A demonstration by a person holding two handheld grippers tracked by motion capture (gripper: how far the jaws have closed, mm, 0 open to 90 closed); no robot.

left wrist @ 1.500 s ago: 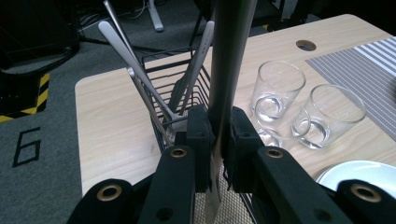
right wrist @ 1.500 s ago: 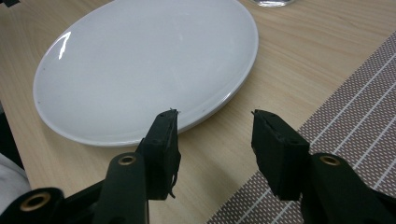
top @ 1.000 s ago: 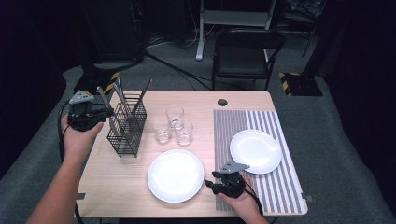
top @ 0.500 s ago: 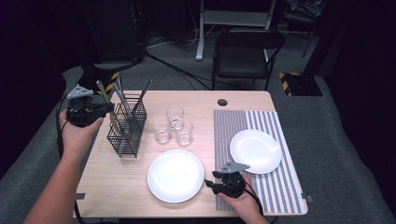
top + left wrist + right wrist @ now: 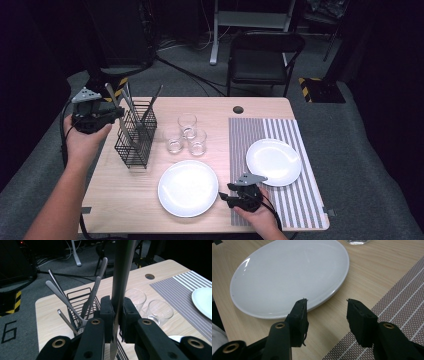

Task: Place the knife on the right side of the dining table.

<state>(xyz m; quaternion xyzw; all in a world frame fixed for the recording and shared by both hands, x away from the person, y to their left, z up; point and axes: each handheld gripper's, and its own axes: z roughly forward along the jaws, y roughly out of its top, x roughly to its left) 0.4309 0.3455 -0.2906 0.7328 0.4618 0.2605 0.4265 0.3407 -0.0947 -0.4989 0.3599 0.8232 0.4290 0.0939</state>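
From the high view, the left gripper (image 5: 116,113) sits at the table's left edge beside the black wire caddy (image 5: 135,145), its jaws clamped on a long metal utensil (image 5: 121,131) that slants down into the caddy. The utensil is slim, grey and shiny, its top end rising above the gripper and its lower end lost among the wires. Other cutlery handles (image 5: 153,102) lean out of the same caddy. Three clear glasses (image 5: 189,134) stand grouped near the table's middle. The right gripper (image 5: 225,196) rests low at the near edge, between the large white plate (image 5: 188,187) and the striped placemat (image 5: 274,170), on which a smaller white plate (image 5: 273,161) lies.

In the left gripper view, the two black jaws stand close together, pinching the utensil (image 5: 121,277), which rises upright as a flat, smooth, brushed-steel handle running out of the top of the frame. Behind it the caddy (image 5: 80,302) holds several more handles (image 5: 98,287) fanned out at angles, and two glasses (image 5: 160,311) stand to the right on the pale wood.

In the right gripper view, the jaws are spread wide with nothing between them, hovering just over bare table (image 5: 329,320). The large plate (image 5: 287,275) lies just beyond the left jaw, the placemat (image 5: 402,305) beside the right one.
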